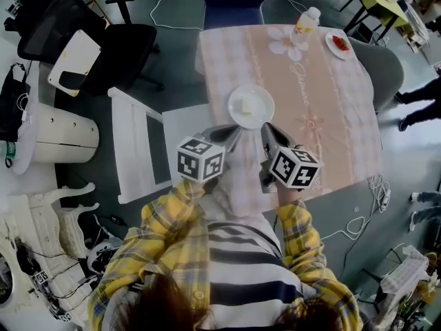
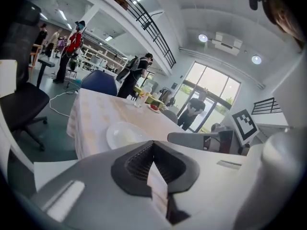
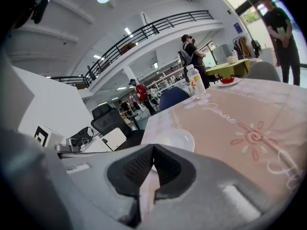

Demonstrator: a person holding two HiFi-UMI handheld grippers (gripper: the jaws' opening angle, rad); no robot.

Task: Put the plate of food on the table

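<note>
Left hand-held gripper [image 1: 231, 135], right hand-held gripper [image 1: 269, 136]: closed, empty | plate [image 1: 251, 107] on pink-clothed table [image 1: 337, 102] | office chair [image 1: 127, 47] nearby

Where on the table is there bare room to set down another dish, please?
The middle and right side of the tablecloth lie bare, between the white plate at near left and the bottle and small plate at the far edge. Crowded: the near edge, where left tongs and right tongs hover.

One bench [image 1: 331, 116] carries two plates, a large white plate [image 1: 251, 107] and a small plate [image 1: 338, 43], plus one bottle [image 1: 305, 23]. Two grippers show, the left gripper [image 2: 153, 150] and the right gripper [image 3: 152, 152]
</note>
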